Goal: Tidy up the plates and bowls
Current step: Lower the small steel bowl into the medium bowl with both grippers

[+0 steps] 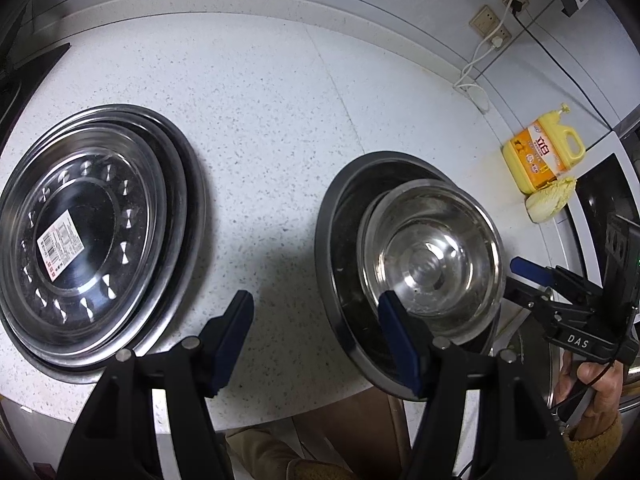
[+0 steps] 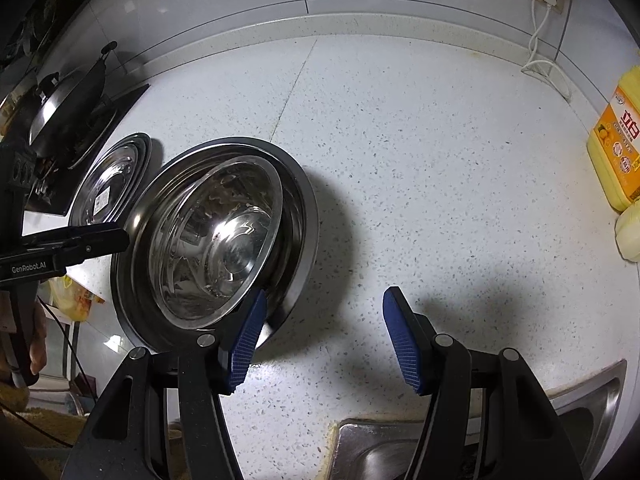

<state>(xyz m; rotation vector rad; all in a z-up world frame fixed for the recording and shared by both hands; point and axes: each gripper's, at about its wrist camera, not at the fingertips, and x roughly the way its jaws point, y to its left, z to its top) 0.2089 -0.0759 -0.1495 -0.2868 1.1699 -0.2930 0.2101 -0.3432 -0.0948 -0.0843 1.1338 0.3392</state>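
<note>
A stack of steel plates point(image 1: 92, 236) with a white label lies at the left of the speckled counter. To its right a small steel bowl point(image 1: 432, 256) sits inside a larger bowl point(image 1: 340, 216). My left gripper point(image 1: 316, 320) is open and straddles the larger bowl's near-left rim, one finger over the counter and the other over the bowls, pressing on nothing. My right gripper point(image 2: 324, 336) is open over bare counter, its left finger point(image 2: 248, 340) close beside the nested bowls' point(image 2: 216, 240) rim. The plates point(image 2: 112, 184) lie beyond the bowls in the right wrist view.
A yellow detergent bottle point(image 1: 540, 152) and a piece of cabbage point(image 1: 550, 200) stand at the counter's right by the wall. A stove with a lidded wok point(image 2: 68, 120) is at the far left. A steel sink point(image 2: 400, 440) lies near the right gripper. A white cable point(image 2: 540, 56) trails from the wall sockets.
</note>
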